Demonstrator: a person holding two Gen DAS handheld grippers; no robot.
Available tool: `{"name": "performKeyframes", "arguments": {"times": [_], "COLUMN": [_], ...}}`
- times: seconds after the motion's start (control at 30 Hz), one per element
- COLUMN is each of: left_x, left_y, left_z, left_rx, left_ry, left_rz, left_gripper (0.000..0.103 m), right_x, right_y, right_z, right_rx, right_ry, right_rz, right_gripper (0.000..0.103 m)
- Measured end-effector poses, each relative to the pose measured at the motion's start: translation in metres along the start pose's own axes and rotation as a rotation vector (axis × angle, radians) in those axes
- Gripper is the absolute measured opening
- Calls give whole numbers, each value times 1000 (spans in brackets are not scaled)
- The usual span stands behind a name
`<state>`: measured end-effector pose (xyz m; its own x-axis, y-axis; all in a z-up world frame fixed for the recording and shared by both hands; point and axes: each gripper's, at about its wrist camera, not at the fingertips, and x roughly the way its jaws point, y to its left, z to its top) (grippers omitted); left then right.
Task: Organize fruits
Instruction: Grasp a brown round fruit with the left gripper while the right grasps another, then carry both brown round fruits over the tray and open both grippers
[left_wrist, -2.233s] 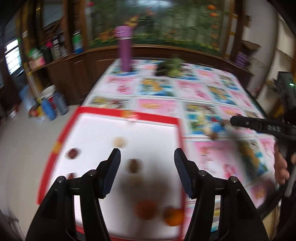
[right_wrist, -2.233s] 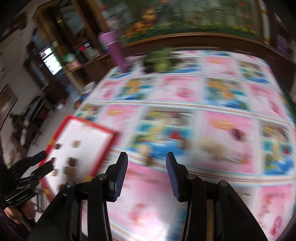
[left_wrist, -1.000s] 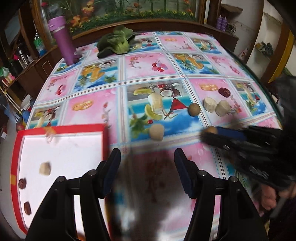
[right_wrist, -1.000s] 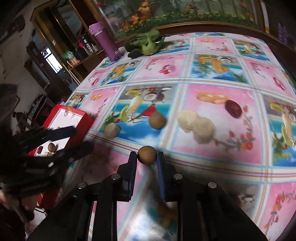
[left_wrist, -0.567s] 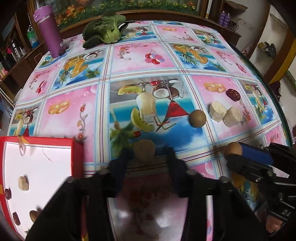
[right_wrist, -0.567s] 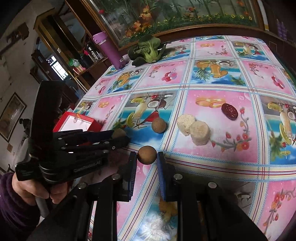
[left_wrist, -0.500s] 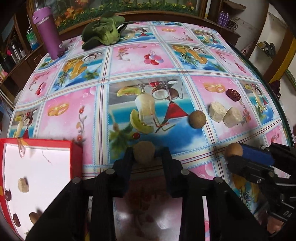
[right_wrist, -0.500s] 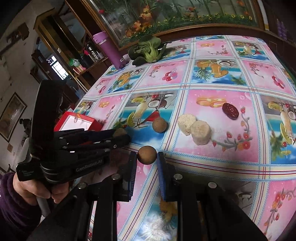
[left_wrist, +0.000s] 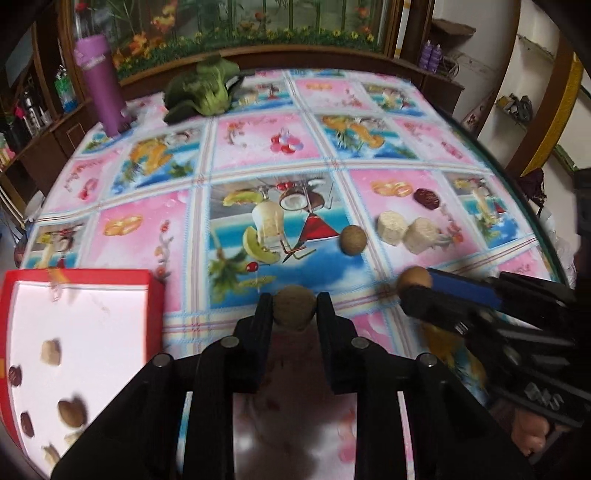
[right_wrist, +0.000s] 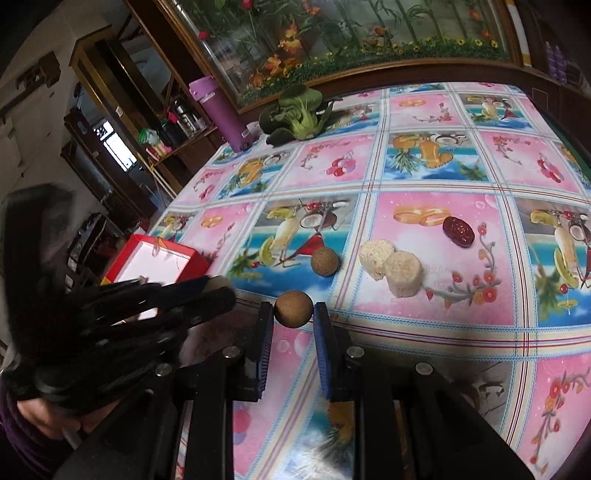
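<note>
Fruits lie scattered on the surface (right_wrist: 436, 173). My left claw (left_wrist: 294, 308) is closing on a pale brown fruit piece (left_wrist: 293, 308) between its pads; my right claw (right_wrist: 293, 314) is clamped on a round brown fruit (right_wrist: 293, 308). Red box (left_wrist: 155, 291) sits left.

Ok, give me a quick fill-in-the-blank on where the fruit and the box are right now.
1. Each gripper's jaws hold a round ____ fruit.
2. The box with the white inside has ____ walls.
3. The dark red date lies on a ____ square of the tablecloth.
4. The pale chunks loose on the cloth number ____.

brown; red; pink; two
</note>
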<state>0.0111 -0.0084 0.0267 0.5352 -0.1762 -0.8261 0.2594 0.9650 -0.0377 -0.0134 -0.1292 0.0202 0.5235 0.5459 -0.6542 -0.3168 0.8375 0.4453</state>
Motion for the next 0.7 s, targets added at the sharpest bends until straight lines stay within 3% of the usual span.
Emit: {"name": "performKeyframes", "arguments": {"times": [0.23, 0.47, 0.7], "left_x": [-69, -125, -145], "left_y": [21, 110, 188], "left_z": [-29, -69, -106], "left_rx": [-15, -175, -326], "left_ry": [-128, -198, -215], "left_rz": [38, 156, 277], "left_gripper": [26, 26, 26], "right_x": [-4, 23, 60], "right_y": [65, 131, 182], "right_z": [5, 9, 7], "right_rx": [-112, -175, -239], "right_ry": [-1, 27, 80], "right_rz": [47, 92, 98], "right_gripper": [20, 20, 20]}}
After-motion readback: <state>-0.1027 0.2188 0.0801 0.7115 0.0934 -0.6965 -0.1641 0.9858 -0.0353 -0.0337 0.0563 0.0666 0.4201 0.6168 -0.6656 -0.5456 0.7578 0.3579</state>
